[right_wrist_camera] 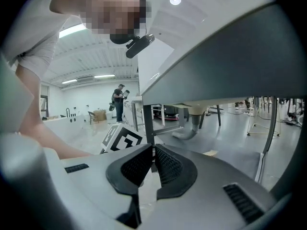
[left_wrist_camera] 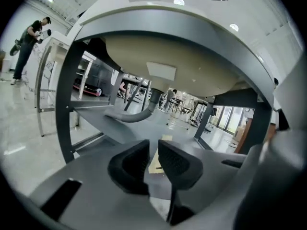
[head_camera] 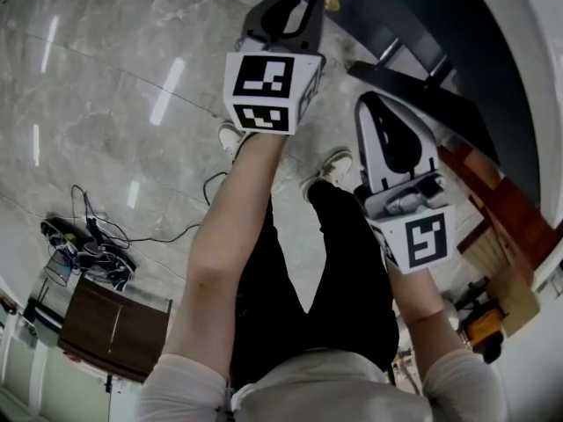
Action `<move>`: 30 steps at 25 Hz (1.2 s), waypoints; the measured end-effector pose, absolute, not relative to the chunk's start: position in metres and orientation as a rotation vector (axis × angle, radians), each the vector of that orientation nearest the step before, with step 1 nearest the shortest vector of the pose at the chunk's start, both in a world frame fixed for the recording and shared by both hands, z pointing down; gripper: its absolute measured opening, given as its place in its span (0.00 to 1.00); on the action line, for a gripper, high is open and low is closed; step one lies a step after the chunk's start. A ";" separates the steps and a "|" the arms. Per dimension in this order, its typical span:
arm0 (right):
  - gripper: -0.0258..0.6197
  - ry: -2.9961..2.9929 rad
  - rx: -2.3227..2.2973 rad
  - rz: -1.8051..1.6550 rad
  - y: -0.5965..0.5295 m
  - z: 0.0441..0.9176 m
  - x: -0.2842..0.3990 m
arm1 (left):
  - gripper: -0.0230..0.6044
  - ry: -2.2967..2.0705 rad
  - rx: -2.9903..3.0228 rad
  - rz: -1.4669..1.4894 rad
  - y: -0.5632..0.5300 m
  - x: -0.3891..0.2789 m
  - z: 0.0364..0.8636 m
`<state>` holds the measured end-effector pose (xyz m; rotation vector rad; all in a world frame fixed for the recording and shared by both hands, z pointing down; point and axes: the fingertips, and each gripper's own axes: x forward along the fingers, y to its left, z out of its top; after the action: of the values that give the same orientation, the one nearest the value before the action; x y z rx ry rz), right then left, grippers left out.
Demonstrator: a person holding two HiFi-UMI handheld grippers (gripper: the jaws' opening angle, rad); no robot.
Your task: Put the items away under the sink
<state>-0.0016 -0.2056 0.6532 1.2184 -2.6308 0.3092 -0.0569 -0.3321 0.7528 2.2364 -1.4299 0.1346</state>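
Both empty: left hand-held gripper point(left_wrist_camera: 153, 147) narrowly parted, right hand-held gripper point(right_wrist_camera: 154, 150) closed, facing the drain hose point(left_wrist_camera: 136, 115).

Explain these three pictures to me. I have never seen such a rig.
A person holds a hand tool with two jaws in each hand. The head view looks down from a head camera: the left gripper and right gripper reach forward. The other two views ride on the grippers, looking along the jaws at a sink, its drain pipe and a grey shelf beneath, with a flat tan piece on it. Left jaws stand slightly apart, right look closed; both empty.
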 end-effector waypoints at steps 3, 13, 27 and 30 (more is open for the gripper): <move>0.10 -2.631 1.205 0.314 -0.202 0.635 0.000 | 0.06 -1.458 2.187 0.121 -0.316 -0.067 0.737; 0.10 -2.690 1.139 0.297 -0.189 0.550 -0.018 | 0.04 -1.498 2.152 0.154 -0.271 -0.092 0.651; 0.10 -2.678 1.274 0.446 -0.185 0.449 0.008 | 0.04 -1.437 2.196 0.162 -0.224 -0.084 0.550; 0.10 -2.666 1.305 0.430 -0.188 0.430 0.013 | 0.04 -1.440 2.213 0.157 -0.220 -0.094 0.526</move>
<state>0.0127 -0.1883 0.4295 1.3046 -2.6660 0.4297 -0.0939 -0.2197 0.5255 2.2133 -1.4401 0.1569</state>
